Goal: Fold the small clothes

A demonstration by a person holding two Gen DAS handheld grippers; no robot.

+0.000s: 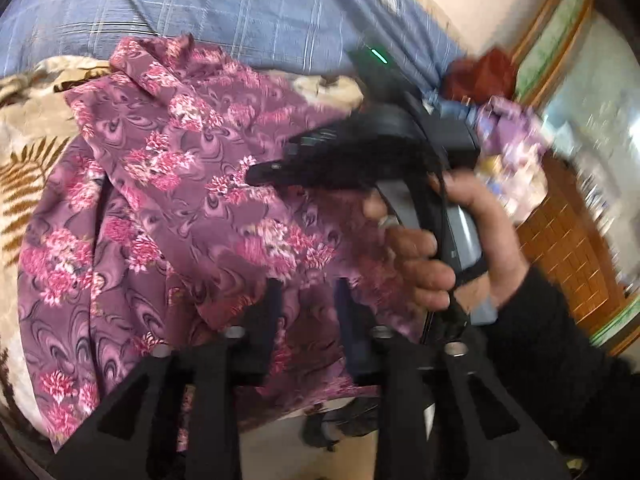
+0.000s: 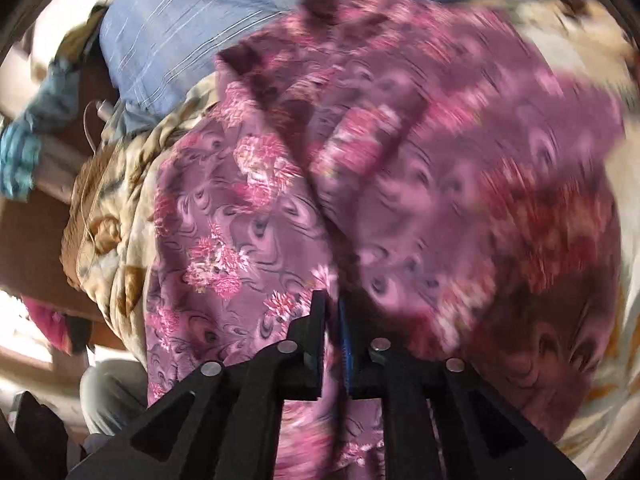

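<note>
From my left wrist view, the purple floral-print fabric garment (image 1: 168,208) lay spread over the cream blanket with brown fern leaves (image 1: 28,152), which showed bare along the left edge. Far beyond both lay the blue checked bedsheet (image 1: 180,4). My left gripper (image 1: 308,300) hung over the garment's near part with its jaws parted and nothing pinched between them; the cloth lay below the fingers (image 1: 272,312), apart from them. The garment's long axis ran from the far collar end down toward the near hem, leaning slightly left. To the right, a hand (image 1: 432,256) in a black sleeve (image 1: 560,352) gripped the handle of my right gripper (image 1: 260,172), whose tip sat over the cloth's middle. Further right stood a wooden cabinet (image 1: 560,232), closing that side.

From my right wrist view, the blanket hung off the left bed edge, with open floor past it. The right gripper (image 2: 330,320) had its jaws nearly together, clenched on a fold of the garment (image 2: 248,216) running up between them. The right half was too blurred to read.
</note>
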